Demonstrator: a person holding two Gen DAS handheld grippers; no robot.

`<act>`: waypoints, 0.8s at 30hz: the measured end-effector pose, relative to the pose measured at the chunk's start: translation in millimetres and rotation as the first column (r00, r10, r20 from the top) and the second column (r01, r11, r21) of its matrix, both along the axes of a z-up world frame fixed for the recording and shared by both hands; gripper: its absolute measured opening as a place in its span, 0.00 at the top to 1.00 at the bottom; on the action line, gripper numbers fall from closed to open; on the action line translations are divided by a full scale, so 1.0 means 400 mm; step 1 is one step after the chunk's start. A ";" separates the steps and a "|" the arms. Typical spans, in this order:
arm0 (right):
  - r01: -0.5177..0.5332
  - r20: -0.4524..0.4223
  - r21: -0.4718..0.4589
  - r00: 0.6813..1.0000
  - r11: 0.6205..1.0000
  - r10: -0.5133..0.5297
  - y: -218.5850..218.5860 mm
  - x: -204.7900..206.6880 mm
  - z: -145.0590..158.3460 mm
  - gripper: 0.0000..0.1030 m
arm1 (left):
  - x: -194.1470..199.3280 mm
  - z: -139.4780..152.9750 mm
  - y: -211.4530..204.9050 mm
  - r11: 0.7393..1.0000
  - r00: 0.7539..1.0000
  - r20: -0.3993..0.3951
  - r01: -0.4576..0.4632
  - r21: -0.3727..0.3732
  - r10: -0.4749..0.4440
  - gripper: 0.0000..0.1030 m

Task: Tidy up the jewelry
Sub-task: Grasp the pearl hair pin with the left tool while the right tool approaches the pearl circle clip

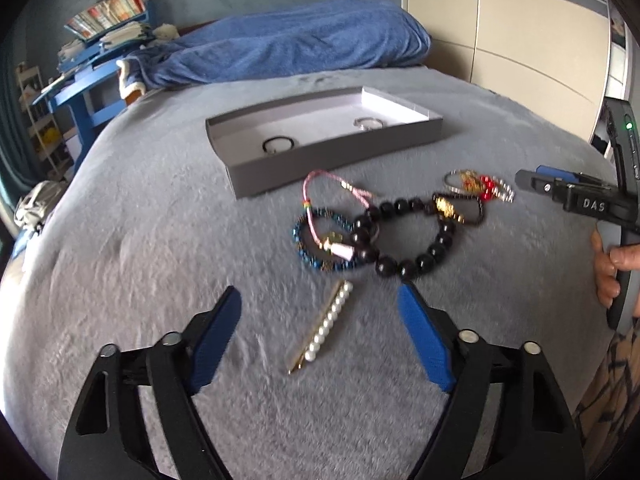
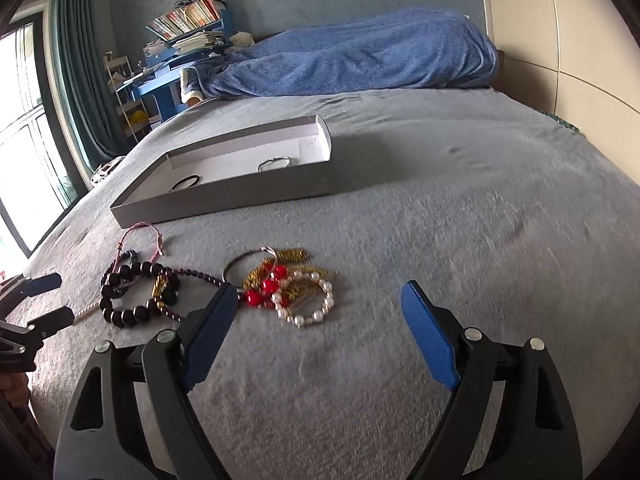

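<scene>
A grey shallow box [image 1: 352, 156] [image 2: 224, 204] lies on the grey bed cover and holds a black ring [image 1: 280, 145] and a silver ring [image 1: 369, 123]. In front of it lies a jewelry pile: a pink cord bracelet [image 1: 320, 184], a blue bead bracelet [image 1: 316, 264], a black bead bracelet [image 1: 404, 240] [image 2: 132, 312], and red, pearl and gold pieces [image 1: 484, 188] [image 2: 292, 292]. A pearl hair clip [image 1: 326, 326] lies between the fingers of my open left gripper [image 1: 320, 294]. My right gripper [image 2: 316, 292] is open and empty, just in front of the red and pearl pieces.
A blue blanket [image 1: 288, 48] is heaped at the head of the bed. A blue desk with books [image 1: 104, 40] stands at the far left. A wardrobe [image 1: 512, 32] is on the right. A window and curtain [image 2: 60, 80] show in the right wrist view.
</scene>
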State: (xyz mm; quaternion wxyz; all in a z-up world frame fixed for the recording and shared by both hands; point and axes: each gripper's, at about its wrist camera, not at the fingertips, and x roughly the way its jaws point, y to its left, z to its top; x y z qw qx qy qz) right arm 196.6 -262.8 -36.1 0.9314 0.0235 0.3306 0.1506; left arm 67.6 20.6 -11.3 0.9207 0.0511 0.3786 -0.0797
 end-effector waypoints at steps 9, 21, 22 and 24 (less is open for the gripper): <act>-0.021 -0.031 -0.029 0.999 0.999 0.020 0.011 0.004 -0.015 0.20 | 0.015 -0.049 0.011 1.000 0.996 -0.089 -0.017 -0.004 0.017 0.52; -0.039 -0.154 -0.136 0.988 0.990 0.018 0.054 0.068 -0.053 0.33 | 0.012 -0.055 0.008 1.000 0.996 -0.087 -0.031 0.006 0.031 0.56; -0.041 -0.156 -0.139 0.988 0.989 0.019 0.055 0.069 -0.054 0.33 | 0.012 -0.055 0.008 1.000 0.996 -0.087 -0.031 0.005 0.031 0.56; -0.047 -0.164 -0.141 0.986 0.989 0.023 0.059 0.079 -0.056 0.35 | 0.010 -0.054 0.009 0.999 0.996 -0.084 -0.032 0.002 0.032 0.57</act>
